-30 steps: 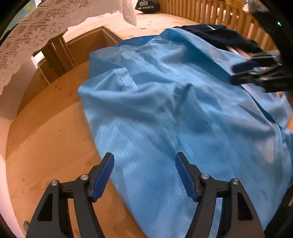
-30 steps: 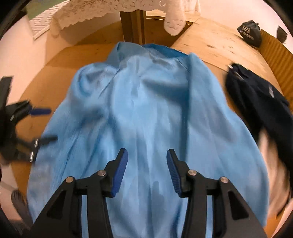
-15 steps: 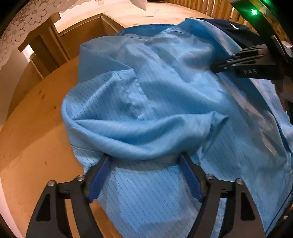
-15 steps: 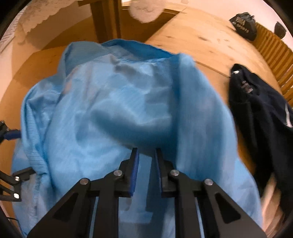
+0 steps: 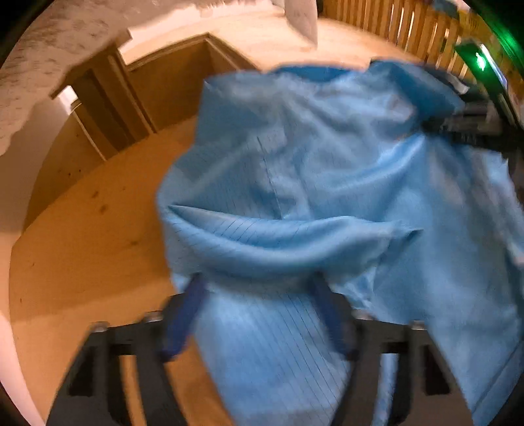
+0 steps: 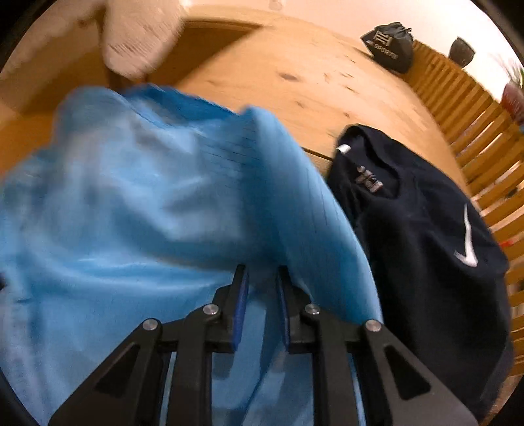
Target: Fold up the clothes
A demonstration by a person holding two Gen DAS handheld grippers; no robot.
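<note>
blue shirt point(image 6: 137, 209) in right hand-held gripper point(image 6: 260, 278)

Warm light falls on a pale wooden platform point(image 6: 294, 82) marked with dark knots. A wooden slatted railing point(image 6: 475, 131) runs along its far edge, white lace cloth point(image 5: 49, 49) hangs overhead, and a black sports bag point(image 6: 389, 44) sits against the pale wall point(image 6: 327, 13).
</note>
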